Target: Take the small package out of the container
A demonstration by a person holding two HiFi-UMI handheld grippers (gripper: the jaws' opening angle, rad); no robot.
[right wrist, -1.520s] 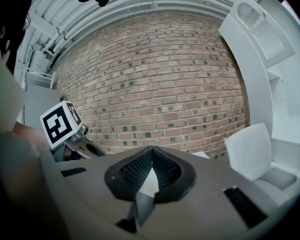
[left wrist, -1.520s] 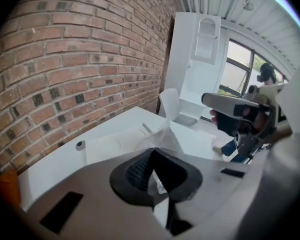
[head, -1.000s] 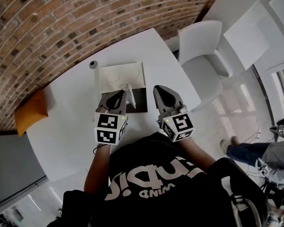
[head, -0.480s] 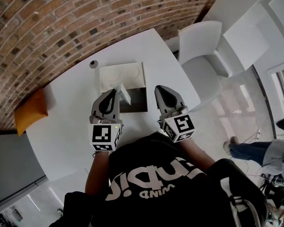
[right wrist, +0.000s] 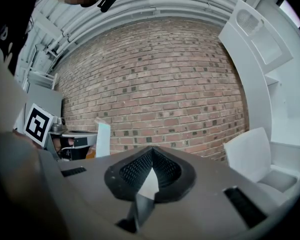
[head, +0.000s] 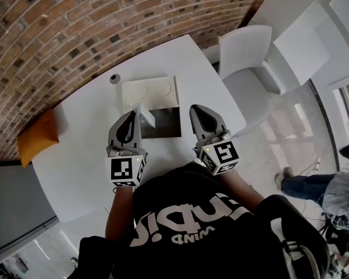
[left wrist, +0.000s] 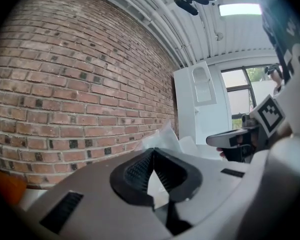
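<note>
The small package (head: 145, 117) is clamped between the closed jaws of the left gripper (head: 133, 113), over the left edge of the black container (head: 166, 124). The right gripper (head: 196, 108) is held closed and empty, just beside the container

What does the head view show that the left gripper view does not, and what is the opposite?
Only the head view: the container's dark base, a chair. Only the left gripper view: a window, the ceiling. Both: the package pinched in the left tool, the right tool, the brick wall.
</note>
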